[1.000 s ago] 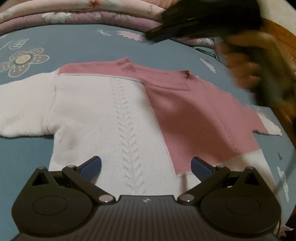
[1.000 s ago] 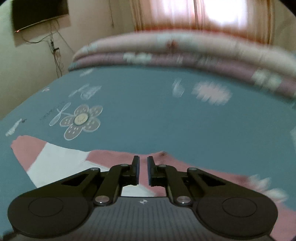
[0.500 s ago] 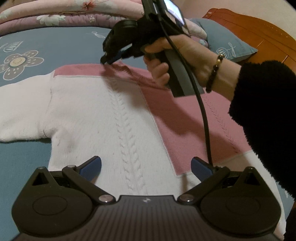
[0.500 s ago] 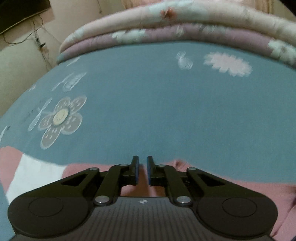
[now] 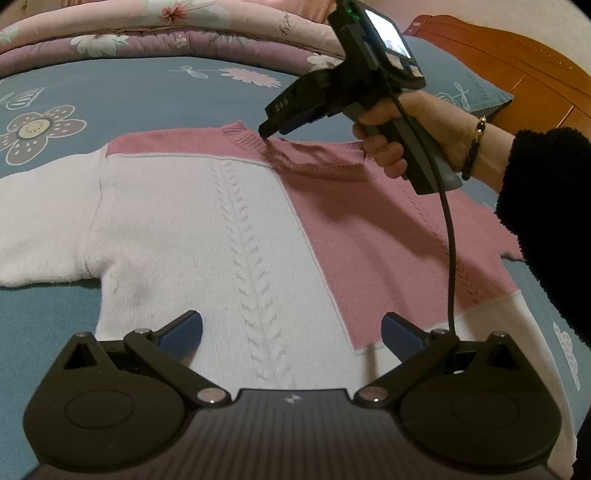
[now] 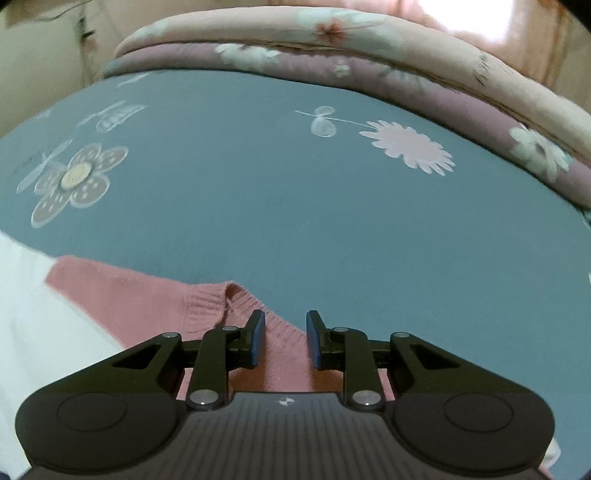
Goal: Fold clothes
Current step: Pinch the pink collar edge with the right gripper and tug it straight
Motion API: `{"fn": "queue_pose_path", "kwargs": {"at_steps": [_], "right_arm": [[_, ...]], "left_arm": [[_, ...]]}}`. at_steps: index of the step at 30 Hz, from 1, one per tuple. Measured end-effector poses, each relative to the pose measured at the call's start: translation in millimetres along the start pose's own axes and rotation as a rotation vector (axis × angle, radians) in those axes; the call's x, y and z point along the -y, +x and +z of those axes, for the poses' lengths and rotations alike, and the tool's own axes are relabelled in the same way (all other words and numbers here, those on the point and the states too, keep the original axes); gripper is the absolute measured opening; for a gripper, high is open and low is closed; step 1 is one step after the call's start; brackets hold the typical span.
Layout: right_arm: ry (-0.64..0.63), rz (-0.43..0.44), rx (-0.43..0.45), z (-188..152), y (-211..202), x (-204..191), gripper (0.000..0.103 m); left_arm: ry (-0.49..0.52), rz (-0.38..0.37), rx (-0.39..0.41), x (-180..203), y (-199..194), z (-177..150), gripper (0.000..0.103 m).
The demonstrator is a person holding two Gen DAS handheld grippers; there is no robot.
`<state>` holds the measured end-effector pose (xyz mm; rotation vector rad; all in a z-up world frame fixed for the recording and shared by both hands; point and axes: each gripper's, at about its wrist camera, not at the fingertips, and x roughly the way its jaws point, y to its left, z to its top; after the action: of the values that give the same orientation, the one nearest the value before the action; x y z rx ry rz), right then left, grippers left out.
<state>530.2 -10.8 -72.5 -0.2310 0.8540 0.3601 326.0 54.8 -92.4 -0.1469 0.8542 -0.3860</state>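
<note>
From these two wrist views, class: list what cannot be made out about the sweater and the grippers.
- Sweater hem: left wrist view, hidden behind the left gripper.
- Its right sleeve: same view, covered by the black sleeve.
- Right gripper: right wrist view, jaws just opening over the collar; contact unclear.

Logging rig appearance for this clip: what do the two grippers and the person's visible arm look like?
Both grippers, left gripper and right gripper, are black with ribbed housings, round pivot discs, silver rivets and blue finger pads. The right one has a grey handle, a lit screen and a black cable. The arm wears a fuzzy black sleeve and a beaded bracelet.
</note>
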Motion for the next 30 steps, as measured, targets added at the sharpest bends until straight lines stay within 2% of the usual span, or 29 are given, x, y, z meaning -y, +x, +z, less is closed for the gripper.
{"fn": "queue_pose_path", "kwargs": {"at_steps": [3, 5, 7, 9, 10, 11, 12, 15, 20, 22, 26, 30], "right_arm": [[-0.054, 0.006, 0.003, 0, 7, -5, 0.032], [-0.075, 0.017, 0.006, 3, 12, -3, 0.037], [-0.063, 0.053, 0.005, 4, 15, 5, 0.038], [0.004, 0.101, -0.006, 4, 18, 17, 0.037], [0.046, 0.124, -0.009, 2, 19, 23, 0.033], [0.058, 0.14, 0.0, 0, 18, 24, 0.016], [0.036, 0.137, 0.013, -3, 16, 20, 0.009], [-0.038, 0.075, 0.042, -5, 13, 4, 0.005], [-0.016, -0.003, 0.06, 6, 23, -2, 0.001], [-0.001, -0.034, 0.066, 8, 26, -1, 0.004], [0.047, 0.001, 0.095, 5, 7, 11, 0.01], [0.125, 0.025, 0.026, -8, -13, 29, 0.018]], "left_arm": [[0.009, 0.003, 0.003, -1, 1, 1, 0.102], [0.016, 0.005, 0.004, -1, 1, 1, 0.102], [0.023, 0.008, 0.006, 0, 2, 2, 0.102], [0.026, 0.009, 0.007, 1, 1, 2, 0.102], [0.026, 0.009, 0.009, 0, 0, 1, 0.102], [0.027, 0.009, 0.011, 0, 0, 1, 0.102], [0.028, 0.009, 0.013, 0, -1, 1, 0.102], [0.033, 0.011, 0.019, -1, -1, 1, 0.102], [0.05, 0.023, 0.023, 1, 2, 1, 0.102], [0.056, 0.026, 0.025, 2, 3, 1, 0.102], [0.052, 0.019, 0.027, 1, 0, 0, 0.102], [0.037, 0.009, 0.028, -2, 0, 1, 0.102]]}}
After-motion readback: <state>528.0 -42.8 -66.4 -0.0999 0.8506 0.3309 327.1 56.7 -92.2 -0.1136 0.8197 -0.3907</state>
